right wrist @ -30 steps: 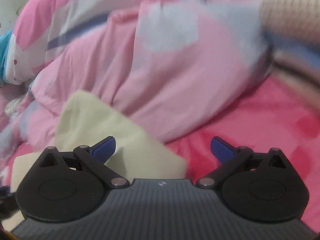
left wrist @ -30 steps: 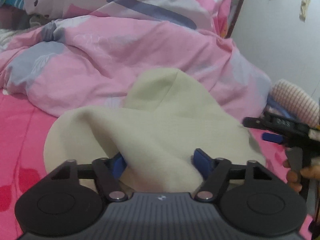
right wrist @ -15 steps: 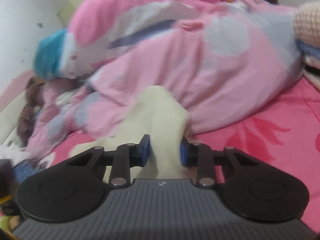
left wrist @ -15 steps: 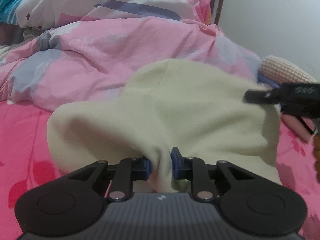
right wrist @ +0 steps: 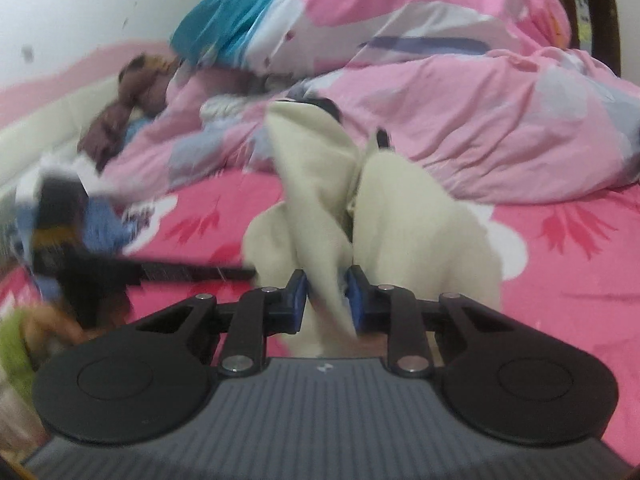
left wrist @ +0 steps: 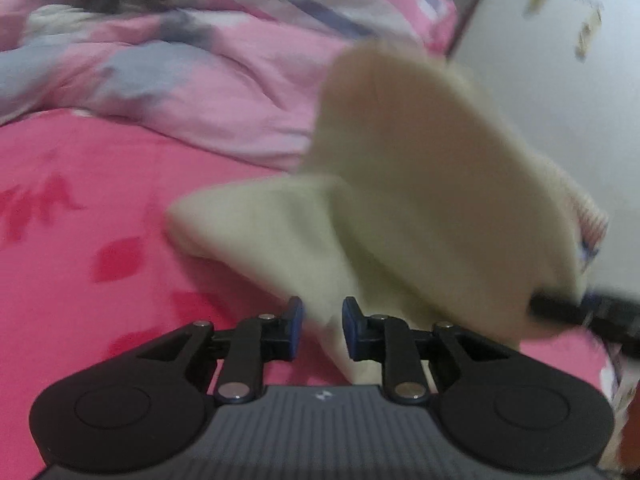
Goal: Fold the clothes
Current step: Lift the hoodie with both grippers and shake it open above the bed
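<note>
**Cream garment lifted off the bed, pinched at two edges**

The bed (right wrist: 560, 240), covered by a hot-pink floral sheet, carries a crumpled pink-and-grey duvet (right wrist: 500, 128) across its far side. A second ago the cream garment (left wrist: 420, 200) lay spread on that sheet with both grippers wide open just short of it; half a second ago each had clamped a bunch of cloth. Now the fabric is raised and swinging: in the left wrist view a broad panel billows up in front of the duvet while a lower flap trails towards the sheet, and both views are smeared by motion. That reads as the start of a carry-over or a shake-out to straighten the piece; which of the two, the frames do not settle.

In the right wrist view the garment (right wrist: 320, 200) hangs in two lobes with a deep crease between them, so it is not flat yet.

The left gripper (left wrist: 322, 326) has its blue pads nearly together, a narrow wedge of cream hem caught between them. The right gripper (right wrist: 326, 300) is likewise almost closed, gripping a twisted rope of the same cloth. Each gripper shows as a dark blur at the edge of the other's view.
</note>
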Tool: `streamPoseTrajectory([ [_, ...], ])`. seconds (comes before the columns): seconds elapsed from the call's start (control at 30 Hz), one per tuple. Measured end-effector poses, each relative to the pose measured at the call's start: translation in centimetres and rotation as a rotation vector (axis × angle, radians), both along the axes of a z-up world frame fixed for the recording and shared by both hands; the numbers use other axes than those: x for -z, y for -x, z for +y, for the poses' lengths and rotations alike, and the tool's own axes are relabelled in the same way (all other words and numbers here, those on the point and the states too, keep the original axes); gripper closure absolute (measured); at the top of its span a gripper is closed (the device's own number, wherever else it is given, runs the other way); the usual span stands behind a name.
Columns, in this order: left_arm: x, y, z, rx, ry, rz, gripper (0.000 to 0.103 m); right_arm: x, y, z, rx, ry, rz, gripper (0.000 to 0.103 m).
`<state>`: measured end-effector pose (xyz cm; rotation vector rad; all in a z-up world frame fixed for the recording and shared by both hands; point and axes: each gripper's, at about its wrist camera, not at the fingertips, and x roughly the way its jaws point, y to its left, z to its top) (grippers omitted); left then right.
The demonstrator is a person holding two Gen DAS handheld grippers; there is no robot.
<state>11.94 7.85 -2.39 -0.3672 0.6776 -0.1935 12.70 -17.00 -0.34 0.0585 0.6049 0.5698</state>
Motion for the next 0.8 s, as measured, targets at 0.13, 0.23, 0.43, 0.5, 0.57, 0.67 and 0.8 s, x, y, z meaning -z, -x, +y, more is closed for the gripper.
streamPoseTrajectory([
  [0.13,-2.0,3.2,3.1,-0.049,0.064,-0.092,0.070,1.5,2.6,2.7,-0.045,0.074,0.017,0.084],
  [0.23,-3.3,4.7,4.4,-0.074,0.090,-0.154,0.061,2.8,4.3,4.2,-0.061,0.152,0.027,0.084],
  [0.43,-1.9,3.8,3.6,-0.073,0.037,-0.116,0.053,4.0,7.0,4.9,-0.062,0.227,0.081,0.086],
  [0.5,-1.2,3.3,3.2,-0.070,0.012,-0.094,0.053,3.9,8.1,4.7,-0.073,0.232,0.088,0.086],
  [0.57,-0.6,2.9,2.8,-0.067,-0.013,-0.071,0.053,3.1,9.2,4.7,-0.092,0.245,0.080,0.082],
  [0.67,0.7,2.5,2.4,-0.063,-0.038,-0.031,0.053,0.5,10.8,4.3,-0.139,0.227,0.035,0.058],
  [0.8,1.8,2.6,2.4,-0.050,-0.052,0.004,0.053,-3.6,10.1,3.8,-0.129,0.186,-0.075,0.025],
])
